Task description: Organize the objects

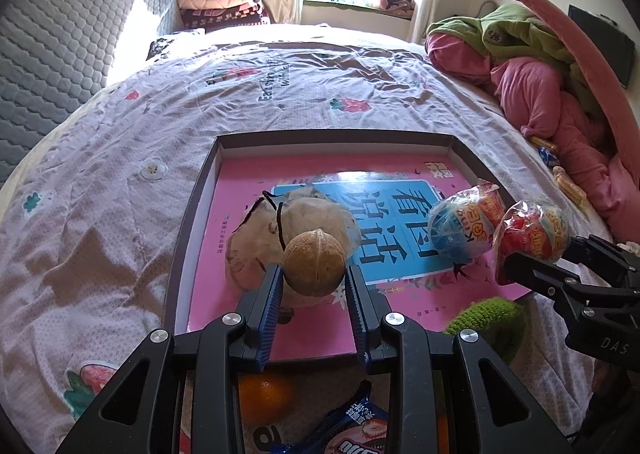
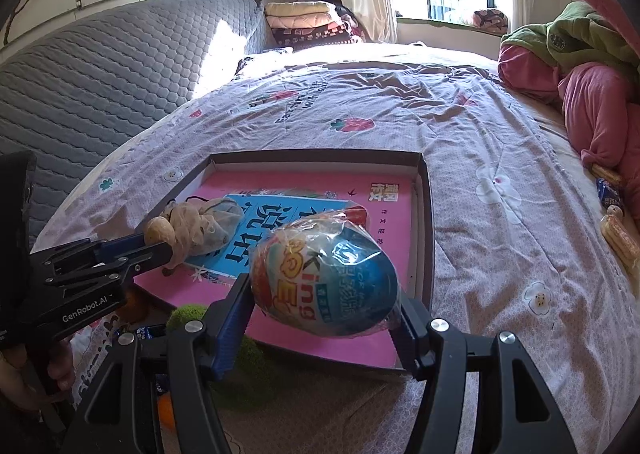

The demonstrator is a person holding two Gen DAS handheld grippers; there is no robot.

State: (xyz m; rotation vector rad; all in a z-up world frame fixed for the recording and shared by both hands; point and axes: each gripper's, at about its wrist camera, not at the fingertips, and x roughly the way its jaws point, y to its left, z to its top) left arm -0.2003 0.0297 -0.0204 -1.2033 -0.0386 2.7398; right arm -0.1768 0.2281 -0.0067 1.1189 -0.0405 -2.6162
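Observation:
My left gripper (image 1: 314, 274) is shut on a brown walnut (image 1: 314, 262), held above the shallow box (image 1: 192, 213) on the bed. A pink and blue book (image 1: 280, 318) lines the box; a beige mesh pouch (image 1: 260, 242) lies on it behind the walnut. My right gripper (image 2: 324, 302) is shut on a wrapped toy egg (image 2: 324, 282), over the box's near right corner. In the left wrist view this egg (image 1: 532, 232) shows its red side, with another wrapped blue egg (image 1: 460, 223) lying in the box beside it.
Near the front box edge lie an orange (image 1: 266, 398), a blue snack packet (image 1: 352, 430) and a green knitted thing (image 2: 236, 354). Pink and green bedding (image 1: 540, 65) is piled at the right, with small snacks (image 2: 618, 236) beside it. A grey quilted headboard (image 2: 100, 73) stands at left.

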